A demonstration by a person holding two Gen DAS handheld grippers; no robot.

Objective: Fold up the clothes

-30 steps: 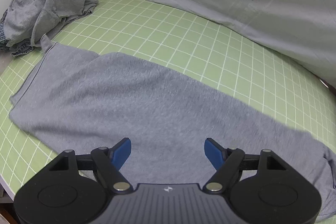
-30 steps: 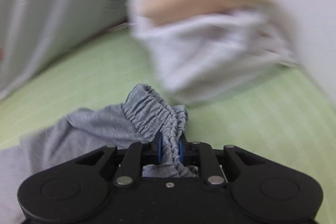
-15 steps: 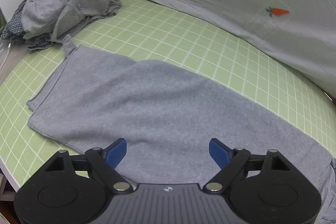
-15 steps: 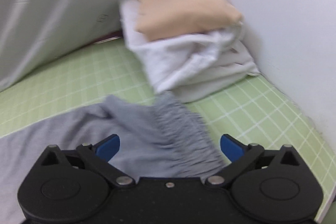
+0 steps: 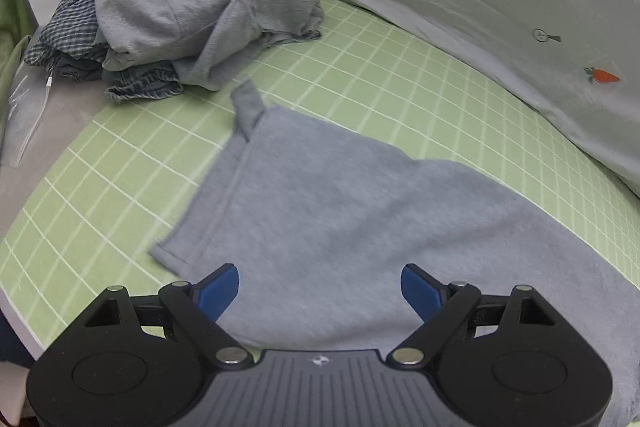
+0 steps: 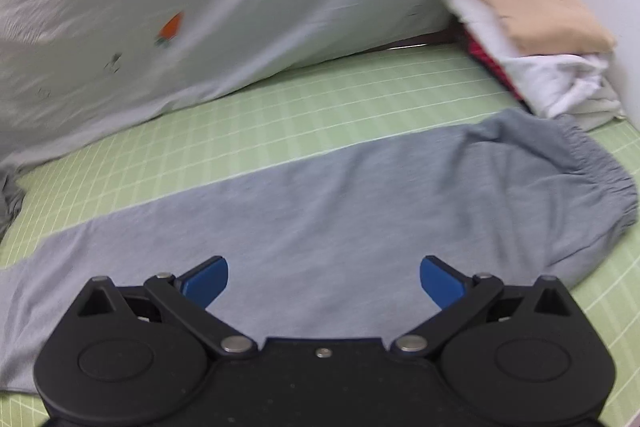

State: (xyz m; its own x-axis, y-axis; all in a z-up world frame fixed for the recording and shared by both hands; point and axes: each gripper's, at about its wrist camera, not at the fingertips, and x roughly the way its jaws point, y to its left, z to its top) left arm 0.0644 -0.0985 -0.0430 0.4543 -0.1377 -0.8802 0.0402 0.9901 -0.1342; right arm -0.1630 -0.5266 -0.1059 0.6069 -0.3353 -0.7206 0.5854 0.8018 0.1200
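Observation:
Grey sweatpants (image 5: 340, 211) lie flat and lengthwise on the green grid mat (image 5: 360, 75). The left wrist view shows their hemmed leg end, with one small corner sticking up. My left gripper (image 5: 320, 289) hovers open above that leg, holding nothing. In the right wrist view the same sweatpants (image 6: 320, 211) stretch across the mat, their gathered elastic waistband (image 6: 596, 167) at the far right. My right gripper (image 6: 324, 281) hangs open over the middle of the pants, empty.
A heap of unfolded grey, checked and denim clothes (image 5: 172, 11) sits at the mat's far left. A stack of folded beige and white garments (image 6: 540, 43) stands at the far right by a white wall. A pale carrot-print fabric (image 6: 200, 7) rises behind the mat.
My right gripper opened and let go of the waistband, which now lies on the mat, then pulled back. My left gripper shifted toward the leg end, staying open.

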